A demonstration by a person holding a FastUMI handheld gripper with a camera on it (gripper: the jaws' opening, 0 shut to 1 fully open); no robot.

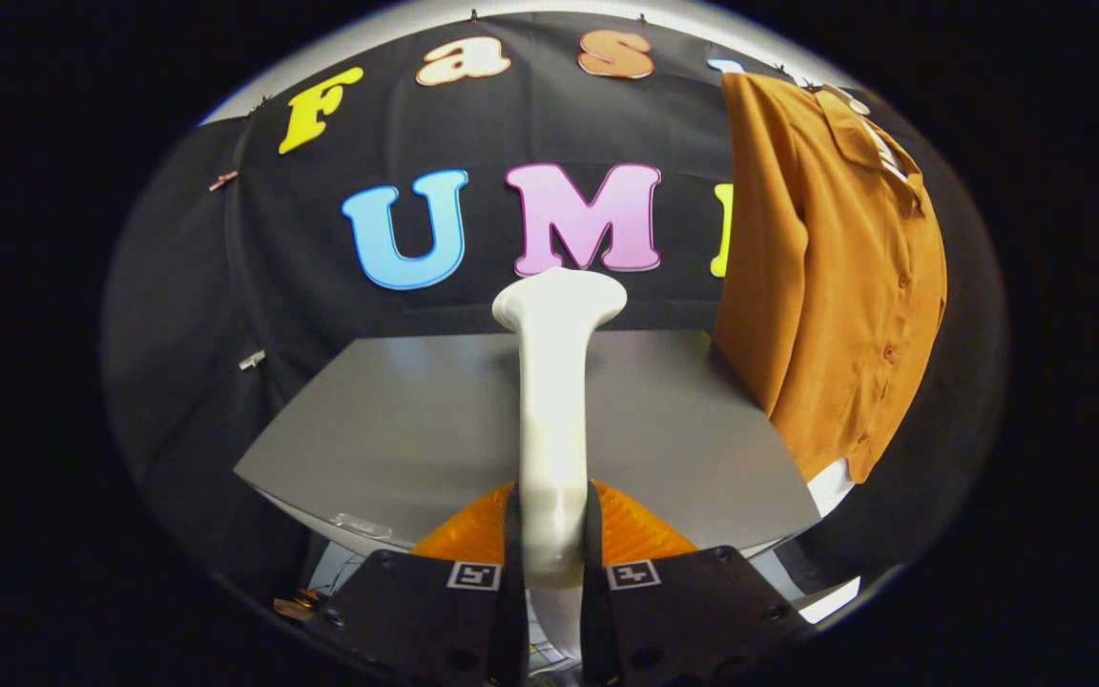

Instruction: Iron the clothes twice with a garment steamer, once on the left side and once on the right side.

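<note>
A white garment steamer [554, 401] stands upright between my fingers, its handle rising to a wider head above the table. My gripper [553, 534] is shut on the steamer's handle, both fingers pressing its sides. An orange-brown button shirt [831, 277] hangs to the right of the steamer and farther back, its front and collar facing me, its lower hem reaching down past the table's right corner. The steamer head is well left of the shirt, apart from it.
A grey table [397, 420] lies below and ahead of the fingers. The black cloth wall [254, 286] closes off the back and left. A white object [831, 487] shows under the shirt's hem.
</note>
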